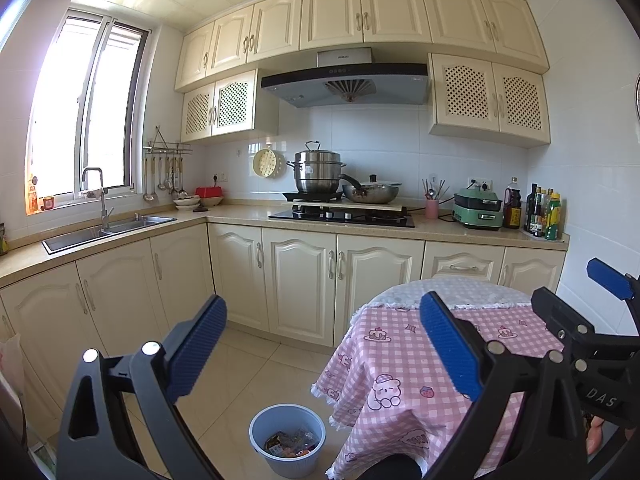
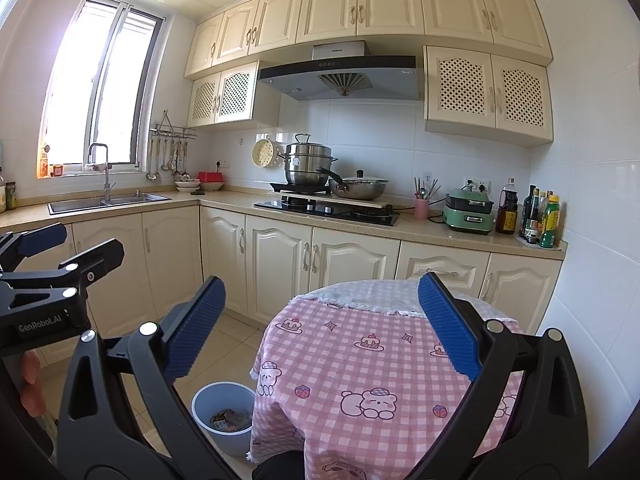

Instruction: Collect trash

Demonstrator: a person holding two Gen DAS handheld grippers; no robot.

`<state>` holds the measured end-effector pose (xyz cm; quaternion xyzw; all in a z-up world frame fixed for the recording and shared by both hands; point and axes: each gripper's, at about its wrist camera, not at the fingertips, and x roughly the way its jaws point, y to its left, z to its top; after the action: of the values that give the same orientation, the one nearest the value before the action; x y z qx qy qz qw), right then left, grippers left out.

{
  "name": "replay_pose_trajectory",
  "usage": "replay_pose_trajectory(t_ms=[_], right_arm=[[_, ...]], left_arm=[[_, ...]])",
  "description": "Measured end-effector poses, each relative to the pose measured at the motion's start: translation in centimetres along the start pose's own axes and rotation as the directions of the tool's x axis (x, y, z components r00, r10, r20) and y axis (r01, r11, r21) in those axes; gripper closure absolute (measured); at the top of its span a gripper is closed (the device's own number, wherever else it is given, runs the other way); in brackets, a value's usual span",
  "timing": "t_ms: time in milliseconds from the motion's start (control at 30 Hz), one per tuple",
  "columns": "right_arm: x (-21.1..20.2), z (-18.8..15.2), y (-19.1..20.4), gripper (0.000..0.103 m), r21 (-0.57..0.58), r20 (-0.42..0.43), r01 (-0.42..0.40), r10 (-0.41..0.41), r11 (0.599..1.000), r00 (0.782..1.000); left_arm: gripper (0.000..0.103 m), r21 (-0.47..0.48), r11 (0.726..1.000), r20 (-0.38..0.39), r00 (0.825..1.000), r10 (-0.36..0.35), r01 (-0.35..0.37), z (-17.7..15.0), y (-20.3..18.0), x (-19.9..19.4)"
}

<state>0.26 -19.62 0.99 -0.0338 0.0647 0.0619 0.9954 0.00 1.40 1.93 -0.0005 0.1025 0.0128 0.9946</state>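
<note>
A light blue bin [image 1: 287,438] stands on the tiled floor left of a round table, with colourful wrappers [image 1: 292,444] inside. From the right wrist view the bin [image 2: 224,420] sits partly behind the table's edge. The table [image 1: 404,364] wears a pink checked cloth [image 2: 360,360] with nothing lying on it. My left gripper [image 1: 324,344] is open and empty, held above the floor and the table's left side. My right gripper [image 2: 320,324] is open and empty over the tabletop. Each gripper shows at the other view's edge, the right one [image 1: 608,280] and the left one [image 2: 44,240].
Cream cabinets [image 1: 300,280] run in an L behind the table, with a sink [image 1: 108,230] at left and a hob [image 1: 344,214] carrying pots [image 1: 318,172]. Bottles [image 1: 544,212] and a green cooker [image 1: 478,210] stand at the right. A fingertip [image 2: 30,364] shows at the left edge.
</note>
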Motion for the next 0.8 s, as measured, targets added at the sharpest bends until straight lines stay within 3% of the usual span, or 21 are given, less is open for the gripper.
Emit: replay_pose_trajectory(t_ms=[800], right_arm=[[0.17, -0.39, 0.15, 0.008, 0.001, -0.007, -0.004, 0.004, 1.0, 1.0]], left_arm=[[0.008, 0.0, 1.0, -0.004, 1.0, -0.002, 0.002, -0.1, -0.02, 0.17]])
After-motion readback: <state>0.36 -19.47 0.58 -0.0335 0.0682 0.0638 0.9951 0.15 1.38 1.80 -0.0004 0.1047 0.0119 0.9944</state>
